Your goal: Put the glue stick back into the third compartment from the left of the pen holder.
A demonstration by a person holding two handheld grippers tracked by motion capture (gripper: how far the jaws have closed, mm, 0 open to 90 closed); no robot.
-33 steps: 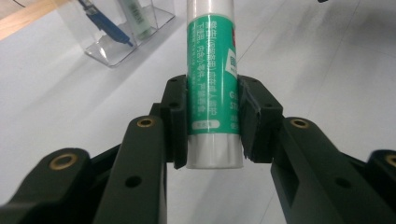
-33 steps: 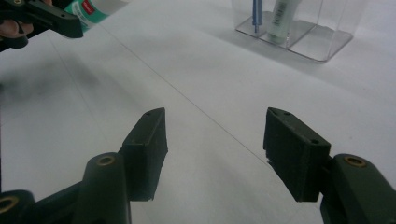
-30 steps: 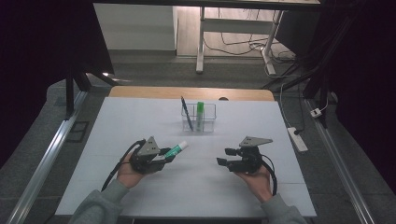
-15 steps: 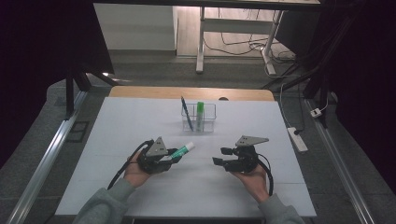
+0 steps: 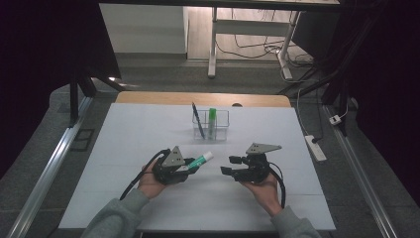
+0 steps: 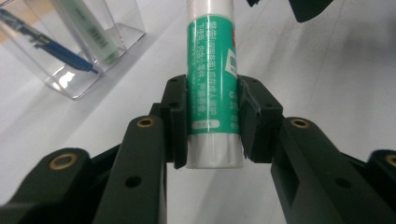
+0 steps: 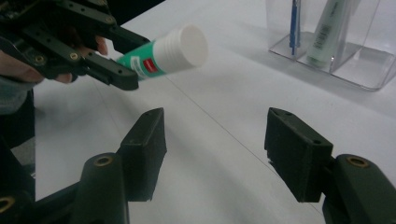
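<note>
My left gripper (image 5: 190,168) is shut on a green-and-white glue stick (image 5: 200,160), held above the white table with its white cap pointing right and away from me. In the left gripper view the glue stick (image 6: 212,84) stands clamped between the two pads (image 6: 175,121). My right gripper (image 5: 229,165) is open and empty, a short way right of the cap. The right gripper view has the left gripper (image 7: 126,74) and its glue stick (image 7: 173,51) at upper left, ahead of my right gripper (image 7: 215,144).
A clear plastic holder (image 5: 223,130) stands at the table's far middle with a blue pen (image 5: 197,120) and a green stick (image 5: 212,121) upright in it. A power strip (image 5: 315,148) lies off the table's right edge. A wooden strip (image 5: 148,97) borders the far side.
Both grippers have drawn toward each other. The left one carried the glue stick right and slightly toward me; the right one shifted left.
</note>
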